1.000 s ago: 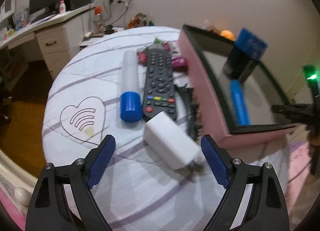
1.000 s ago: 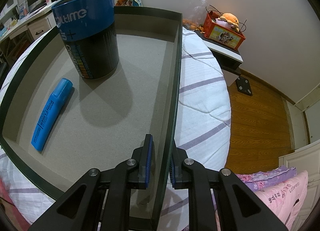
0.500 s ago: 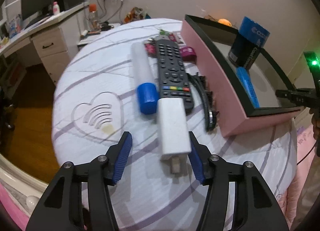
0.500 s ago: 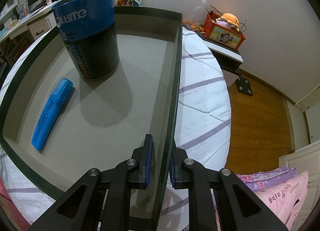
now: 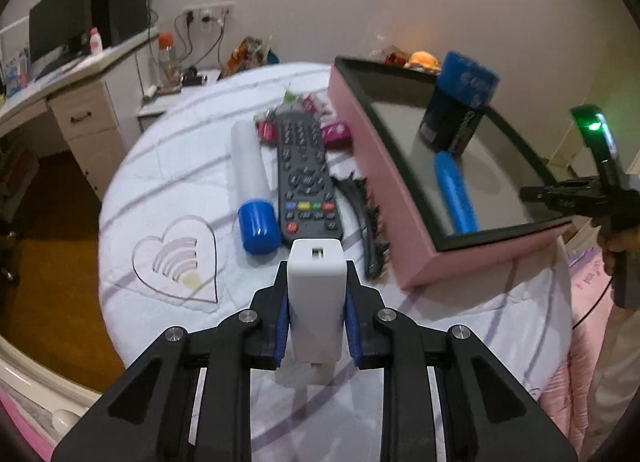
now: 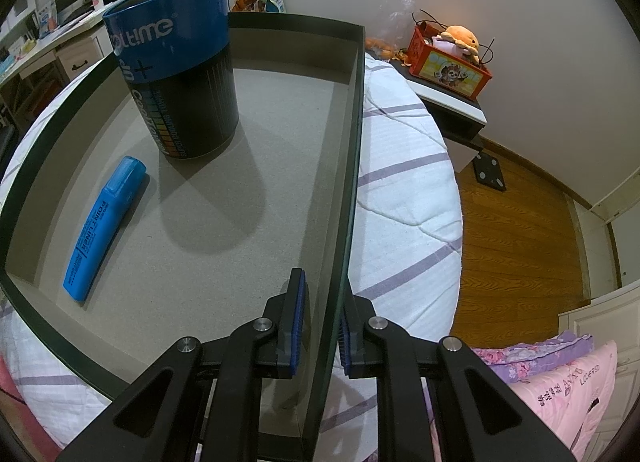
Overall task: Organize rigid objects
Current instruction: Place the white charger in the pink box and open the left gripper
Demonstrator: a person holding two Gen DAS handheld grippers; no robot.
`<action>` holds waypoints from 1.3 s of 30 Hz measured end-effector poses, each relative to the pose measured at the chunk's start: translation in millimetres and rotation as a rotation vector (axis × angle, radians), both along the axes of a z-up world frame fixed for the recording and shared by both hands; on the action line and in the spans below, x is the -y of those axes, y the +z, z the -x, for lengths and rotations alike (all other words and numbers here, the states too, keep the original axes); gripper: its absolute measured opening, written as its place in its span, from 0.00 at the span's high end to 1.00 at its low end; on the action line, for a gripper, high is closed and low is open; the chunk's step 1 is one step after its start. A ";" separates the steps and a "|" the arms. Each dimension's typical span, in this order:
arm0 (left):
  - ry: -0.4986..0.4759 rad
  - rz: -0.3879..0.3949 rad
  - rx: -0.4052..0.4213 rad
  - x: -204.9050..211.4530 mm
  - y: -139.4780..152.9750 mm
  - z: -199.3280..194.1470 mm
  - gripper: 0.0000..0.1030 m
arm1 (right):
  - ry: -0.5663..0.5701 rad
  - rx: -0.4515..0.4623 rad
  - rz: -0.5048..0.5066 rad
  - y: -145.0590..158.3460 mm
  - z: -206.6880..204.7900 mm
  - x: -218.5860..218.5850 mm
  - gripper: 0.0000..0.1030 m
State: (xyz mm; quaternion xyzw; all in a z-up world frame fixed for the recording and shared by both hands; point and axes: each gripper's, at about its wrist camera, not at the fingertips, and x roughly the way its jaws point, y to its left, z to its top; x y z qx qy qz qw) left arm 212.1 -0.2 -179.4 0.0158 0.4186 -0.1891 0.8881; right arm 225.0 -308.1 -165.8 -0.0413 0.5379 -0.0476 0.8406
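left gripper clamps white charger block by its flat sides above the bed's near edge, likely light, stiff, slick plastic, so a mid-body hold suits; right gripper pinches the pink box wall.

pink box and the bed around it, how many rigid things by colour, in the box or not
Blue: 3 - canister and highlighter in the pink box, blue-capped tube on the bed
Black: 2 - remote, comb
White: 1 - charger in the left gripper
Total: 6; the small items behind the remote are too blurred to count.
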 end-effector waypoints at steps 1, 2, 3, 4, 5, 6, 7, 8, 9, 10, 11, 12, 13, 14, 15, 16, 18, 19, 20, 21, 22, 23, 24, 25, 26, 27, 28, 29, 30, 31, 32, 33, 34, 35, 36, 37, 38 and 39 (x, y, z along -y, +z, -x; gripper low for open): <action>-0.005 0.004 0.016 1.2 6.0 1.8 0.78 | 0.000 0.000 -0.001 -0.1 -0.2 0.3 0.85; -0.006 0.009 0.032 2.3 11.8 3.2 0.78 | 0.001 -0.001 0.000 -0.2 -0.5 0.5 0.85; -0.011 0.011 0.039 3.2 14.8 3.4 0.78 | 0.001 -0.001 0.000 -0.2 -0.4 0.7 0.85; -0.016 0.010 0.052 5.1 19.2 4.6 0.78 | 0.002 -0.001 -0.001 -0.5 -0.3 0.8 0.85; -0.018 0.011 0.061 6.2 22.4 5.2 0.78 | 0.002 -0.001 -0.003 -0.5 -0.5 1.7 0.85; -0.023 0.010 0.068 8.0 25.8 5.6 0.78 | 0.003 0.000 -0.005 -0.7 0.1 1.4 0.85; -0.025 0.011 0.084 10.5 30.8 6.0 0.78 | 0.004 0.000 -0.003 -0.7 0.0 1.3 0.85; -0.034 0.011 0.090 13.0 33.8 5.8 0.78 | 0.005 0.001 -0.005 -0.6 0.0 2.1 0.85; -0.034 0.012 0.099 15.2 36.4 4.9 0.78 | 0.006 0.001 -0.006 -1.3 0.8 2.1 0.85; -0.033 0.012 0.112 17.7 40.6 3.9 0.78 | 0.006 0.001 -0.007 -1.4 0.8 2.4 0.85; -0.038 0.007 0.112 20.2 42.3 3.0 0.78 | 0.007 0.001 -0.007 -2.1 1.2 2.2 0.85; -0.032 0.010 0.125 21.9 46.3 2.3 0.78 | 0.009 0.001 -0.005 -2.4 1.4 2.2 0.85; -0.043 0.010 0.126 23.8 48.8 2.1 0.78 | 0.009 0.001 -0.006 -2.7 1.5 2.2 0.85; -0.049 0.016 0.135 26.2 52.9 1.7 0.78 | 0.011 0.002 -0.006 -3.1 1.6 2.3 0.85; -0.051 0.021 0.146 28.9 56.9 1.1 0.78 | 0.012 0.002 -0.008 -3.3 2.1 2.2 0.85; -0.060 0.019 0.147 31.8 58.4 0.7 0.78 | 0.012 0.003 -0.011 -3.3 2.2 2.6 0.85; -0.076 0.021 0.166 40.4 65.8 -1.3 0.78 | 0.015 0.004 -0.013 -3.3 2.7 2.8 0.85; -0.090 0.027 0.168 45.0 69.3 -2.4 0.78 | 0.015 0.004 -0.014 -3.4 2.8 2.9 0.85; -0.099 0.036 0.175 49.5 72.7 -3.1 0.78 | 0.016 0.005 -0.012 -3.6 3.0 2.8 0.85; -0.111 0.042 0.184 54.7 76.2 -2.8 0.78 | 0.016 0.005 -0.013 -3.4 3.1 3.2 0.85; -0.127 0.043 0.190 63.3 78.7 -5.1 0.78 | 0.017 0.005 -0.012 -3.3 3.1 3.5 0.85; -0.135 0.044 0.191 68.8 78.9 -7.3 0.78 | 0.018 0.005 -0.013 -3.1 3.0 3.9 0.85; -0.152 0.042 0.187 76.2 78.5 -9.2 0.78 | 0.017 0.004 -0.015 -3.0 3.1 3.7 0.85; -0.166 0.043 0.179 84.2 76.1 -13.3 0.78 | 0.018 0.004 -0.015 -2.6 3.0 3.9 0.85; -0.177 0.038 0.166 92.3 71.5 -18.4 0.78 | 0.019 0.004 -0.015 -2.4 3.0 3.9 0.85; -0.184 0.022 0.147 99.7 65.4 -23.6 0.78 | 0.037 0.008 -0.018 -2.4 2.9 3.9 0.85; -0.182 0.012 0.135 104.2 60.2 -26.8 0.78 | 0.038 0.008 -0.017 -2.4 3.1 3.9 0.85; -0.181 0.004 0.122 107.6 54.8 -29.2 0.78 | 0.038 0.008 -0.018 -2.4 3.0 4.1 0.85; -0.184 0.002 0.103 110.9 48.5 -32.5 0.78 | 0.038 0.008 -0.020 -2.4 3.0 4.0 0.85; -0.186 0.007 0.082 113.7 42.2 -35.8 0.78 | 0.038 0.008 -0.022 -2.3 2.8 4.2 0.85; -0.188 0.007 0.069 116.1 37.4 -37.8 0.78 | 0.039 0.008 -0.024 -2.1 2.5 4.4 0.85; -0.187 -0.001 0.059 117.9 33.3 -39.7 0.78 | 0.039 0.008 -0.025 -2.1 2.6 4.5 0.85; -0.184 -0.014 0.049 120.3 28.6 -41.5 0.77 | 0.039 0.009 -0.024 -2.1 2.4 4.2 0.85; -0.181 -0.017 0.045 120.6 26.8 -42.1 0.77 | 0.040 0.009 -0.022 -2.0 2.3 3.8 0.85; -0.179 -0.021 0.042 121.2 24.6 -42.6 0.77 | 0.039 0.009 -0.023 -1.8 2.3 4.5 0.85; -0.179 -0.026 0.032 121.4 21.9 -43.1 0.77 | 0.039 0.009 -0.022 -1.8 2.2 4.3 0.85; -0.172 -0.026 0.027 120.5 20.2 -43.1 0.77 | 0.039 0.008 -0.020 -1.9 2.0 3.9 0.85; -0.165 -0.019 0.034 118.0 20.1 -42.3 0.77 | 0.039 0.008 -0.017 -2.1 2.1 3.3 0.85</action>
